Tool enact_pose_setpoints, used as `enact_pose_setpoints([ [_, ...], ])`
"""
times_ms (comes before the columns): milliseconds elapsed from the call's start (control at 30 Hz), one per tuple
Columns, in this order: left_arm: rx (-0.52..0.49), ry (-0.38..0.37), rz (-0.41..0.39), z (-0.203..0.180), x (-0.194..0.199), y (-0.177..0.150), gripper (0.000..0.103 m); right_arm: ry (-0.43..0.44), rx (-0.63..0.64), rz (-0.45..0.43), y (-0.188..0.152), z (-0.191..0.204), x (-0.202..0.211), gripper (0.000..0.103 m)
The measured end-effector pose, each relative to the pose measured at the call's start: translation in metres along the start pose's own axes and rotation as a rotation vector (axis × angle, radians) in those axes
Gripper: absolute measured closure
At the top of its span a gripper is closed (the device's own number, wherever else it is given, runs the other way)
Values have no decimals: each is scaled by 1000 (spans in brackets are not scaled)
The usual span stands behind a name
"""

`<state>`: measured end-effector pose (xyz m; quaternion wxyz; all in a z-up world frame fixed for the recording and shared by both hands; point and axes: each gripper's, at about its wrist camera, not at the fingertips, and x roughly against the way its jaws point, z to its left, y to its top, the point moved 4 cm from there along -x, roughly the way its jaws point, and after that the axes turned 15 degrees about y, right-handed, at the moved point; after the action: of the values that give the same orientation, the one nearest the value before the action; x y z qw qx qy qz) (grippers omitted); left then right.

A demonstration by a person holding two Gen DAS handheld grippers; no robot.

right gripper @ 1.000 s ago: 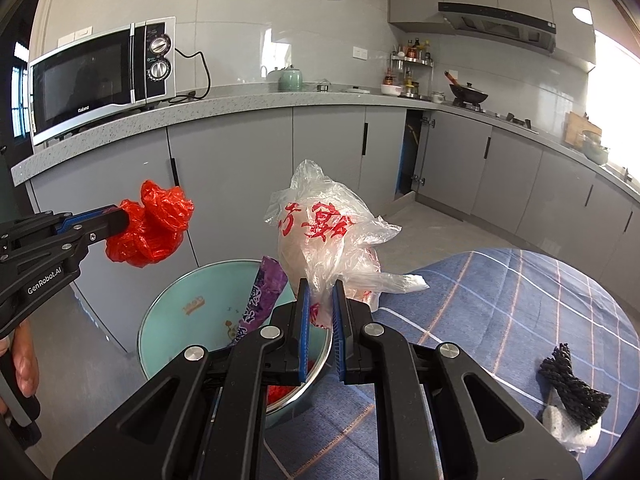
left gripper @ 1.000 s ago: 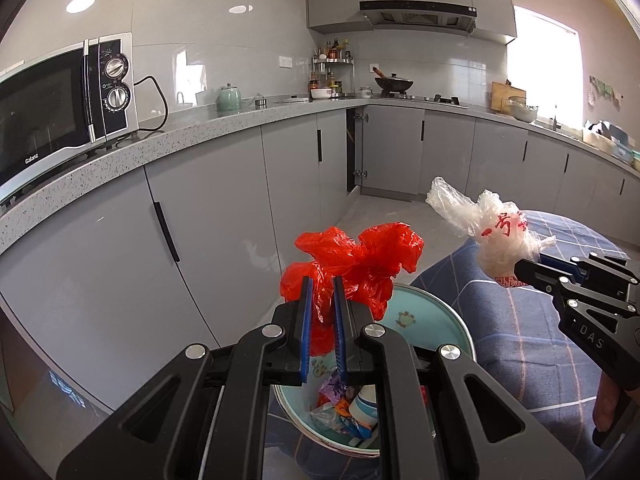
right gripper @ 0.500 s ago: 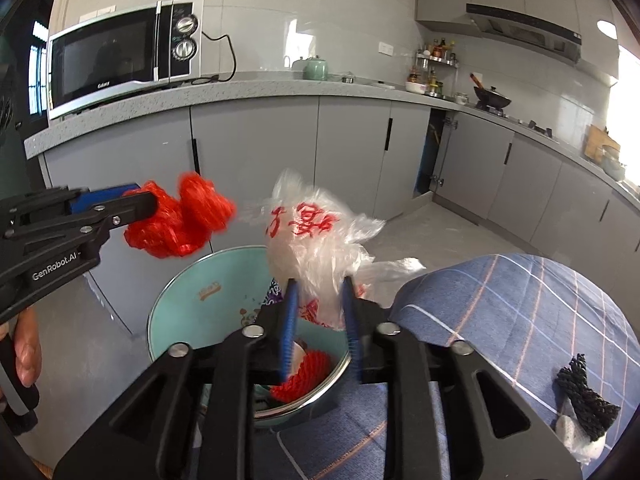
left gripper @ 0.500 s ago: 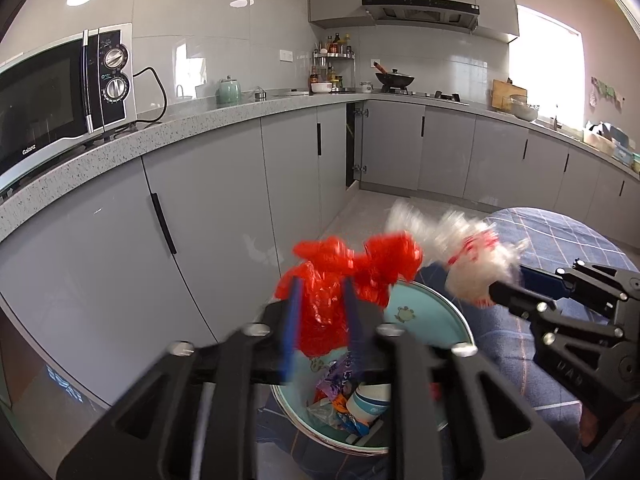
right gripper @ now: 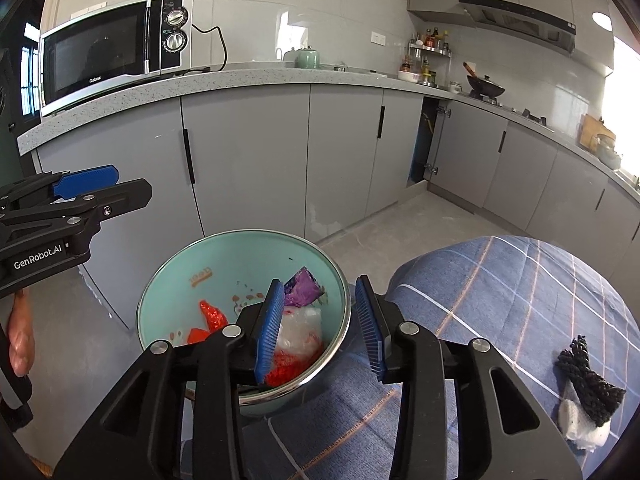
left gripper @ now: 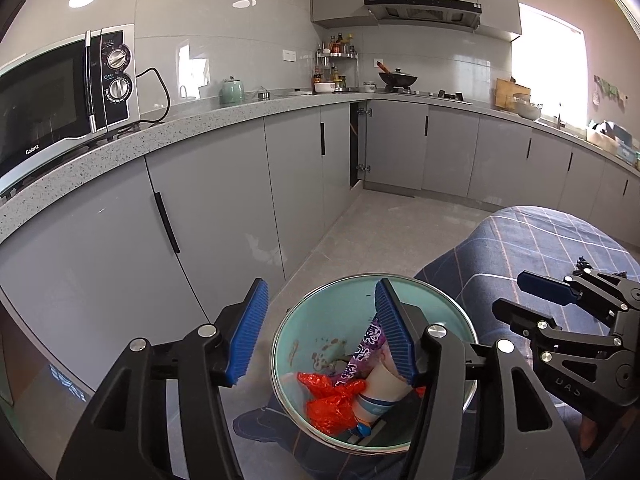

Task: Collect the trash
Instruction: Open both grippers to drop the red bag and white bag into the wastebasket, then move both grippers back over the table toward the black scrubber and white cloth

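A teal trash bin (left gripper: 304, 320) (right gripper: 240, 256) stands beside the blue checked tablecloth. Inside lie a red plastic bag (left gripper: 332, 404) (right gripper: 210, 316), a clear white bag with red print (right gripper: 300, 328), a purple wrapper (left gripper: 360, 356) (right gripper: 302, 288) and a paper cup (left gripper: 380, 388). My left gripper (left gripper: 320, 332) is open and empty above the bin; it also shows in the right wrist view (right gripper: 104, 184). My right gripper (right gripper: 318, 326) is open and empty over the bin's right rim; it also shows in the left wrist view (left gripper: 520, 296).
The table with the blue checked cloth (right gripper: 500, 300) is to the right; a black knitted item on something white (right gripper: 588, 392) lies on it. Grey cabinets (left gripper: 200, 216) and a counter with a microwave (left gripper: 60, 92) stand behind the bin.
Both grippers opened and lowered over the bin. The red bag and the clear printed bag dropped from them into the bin.
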<state>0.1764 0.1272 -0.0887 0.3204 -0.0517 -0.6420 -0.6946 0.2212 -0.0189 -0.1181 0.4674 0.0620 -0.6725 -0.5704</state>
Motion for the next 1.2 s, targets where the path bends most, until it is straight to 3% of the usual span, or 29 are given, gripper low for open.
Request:
enact_pose_setpoints([
  [633, -38, -3, -6, -13, 5, -2, 41, -23, -20, -31, -5, -11, 24, 60],
  [700, -40, -1, -8, -15, 5, -2, 37, -25, -22, -35, -5, -12, 26, 59],
  [1200, -54, 3, -8, -18, 5, -5, 36, -27, -29, -46, -8, -13, 29, 56],
])
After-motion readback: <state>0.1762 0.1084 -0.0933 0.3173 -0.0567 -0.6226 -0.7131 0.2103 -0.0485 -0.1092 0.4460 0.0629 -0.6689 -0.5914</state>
